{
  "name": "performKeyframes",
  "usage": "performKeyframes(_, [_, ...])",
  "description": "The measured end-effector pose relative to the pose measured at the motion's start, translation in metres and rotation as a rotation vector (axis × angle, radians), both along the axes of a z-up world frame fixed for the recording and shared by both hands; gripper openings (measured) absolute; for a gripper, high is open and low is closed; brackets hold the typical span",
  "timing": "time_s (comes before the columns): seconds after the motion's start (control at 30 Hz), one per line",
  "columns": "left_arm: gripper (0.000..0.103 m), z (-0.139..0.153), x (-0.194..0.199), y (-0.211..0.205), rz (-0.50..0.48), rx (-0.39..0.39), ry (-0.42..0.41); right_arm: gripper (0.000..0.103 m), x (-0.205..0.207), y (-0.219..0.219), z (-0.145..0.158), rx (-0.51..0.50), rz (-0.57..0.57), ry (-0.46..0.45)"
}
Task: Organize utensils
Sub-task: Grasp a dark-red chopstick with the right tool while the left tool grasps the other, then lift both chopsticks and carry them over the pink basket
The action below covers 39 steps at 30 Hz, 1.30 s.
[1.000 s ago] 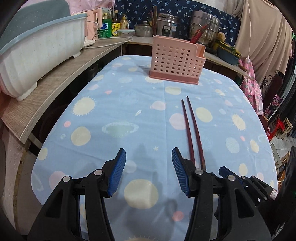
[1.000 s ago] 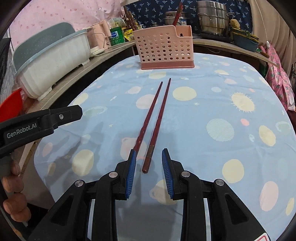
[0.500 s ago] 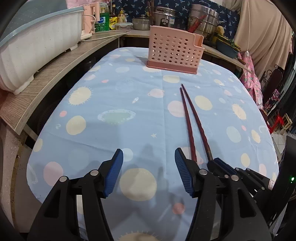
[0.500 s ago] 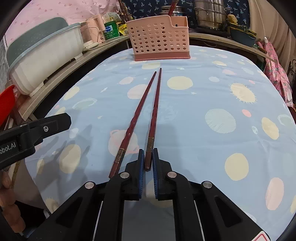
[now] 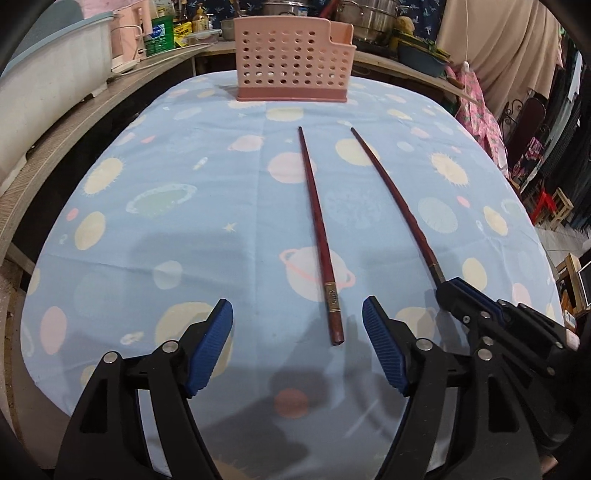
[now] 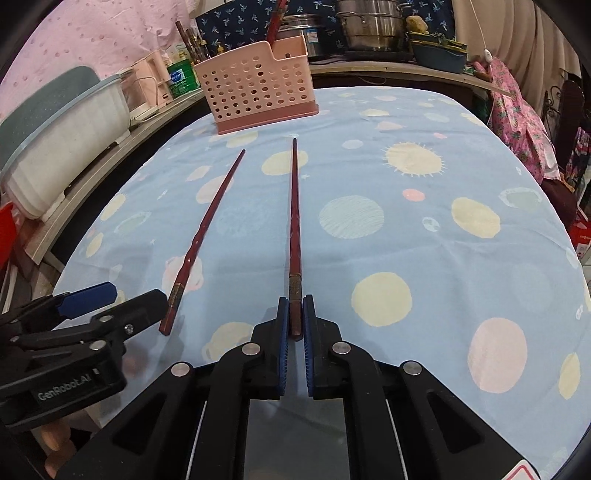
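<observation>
Two dark red chopsticks are on the blue spotted tablecloth. My right gripper is shut on the thick end of the right chopstick, also seen in the left wrist view. The left chopstick lies flat on the cloth; its thick end points between the fingers of my open left gripper, just ahead of them. It also shows in the right wrist view. A pink perforated utensil basket stands at the table's far end, with red chopsticks upright inside it.
A grey counter runs along the left with a white and teal tub, bottles and a pink appliance. Steel pots and a bowl sit on the back counter. Pink cloth hangs at the right edge.
My right gripper closed on the right chopstick and swung it away from the other one. My left gripper moved right, towards the thick end of the left chopstick.
</observation>
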<state>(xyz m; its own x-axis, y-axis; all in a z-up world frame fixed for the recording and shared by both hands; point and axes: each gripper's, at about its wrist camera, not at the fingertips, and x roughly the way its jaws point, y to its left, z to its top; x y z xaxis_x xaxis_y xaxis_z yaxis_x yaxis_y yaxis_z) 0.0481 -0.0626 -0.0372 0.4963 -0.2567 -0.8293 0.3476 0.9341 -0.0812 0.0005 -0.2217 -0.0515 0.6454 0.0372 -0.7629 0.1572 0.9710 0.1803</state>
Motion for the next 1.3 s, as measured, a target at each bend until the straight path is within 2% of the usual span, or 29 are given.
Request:
performKeyframes(0.27, [0.055, -0.010, 0.004, -0.005, 0.009, 0.027, -0.011, 0.007, -0.003, -0.002, -0.001, 0.001, 0.004, -0.004])
performKeyframes(0.37, [0.041, -0.010, 0.004, -0.004, 0.007, 0.030, -0.019, 0.007, -0.003, -0.002, -0.001, 0.001, 0.003, -0.004])
performKeyframes(0.43, [0.024, -0.009, 0.004, -0.003, 0.004, 0.029, -0.023, 0.007, -0.004, -0.001, -0.001, -0.002, 0.003, -0.005])
performKeyframes(0.5, [0.011, -0.009, 0.004, -0.002, -0.005, 0.019, -0.017, 0.007, -0.003, 0.000, -0.001, -0.011, 0.001, -0.004])
performKeyframes(0.53, [0.008, -0.009, 0.005, -0.002, -0.008, 0.015, -0.014, 0.007, -0.003, 0.002, -0.001, -0.015, 0.000, -0.004])
performKeyframes(0.7, [0.007, -0.009, 0.006, 0.000, -0.019, 0.008, -0.009, 0.007, -0.004, 0.006, -0.001, -0.036, -0.015, -0.009])
performKeyframes(0.93, [0.007, -0.008, 0.007, -0.008, -0.047, 0.057, -0.012, 0.007, -0.006, 0.013, -0.003, -0.032, -0.039, -0.035])
performKeyframes(1.3, [0.007, -0.004, 0.010, -0.009, -0.021, 0.070, 0.037, 0.007, -0.005, 0.021, 0.002, -0.028, -0.013, -0.043])
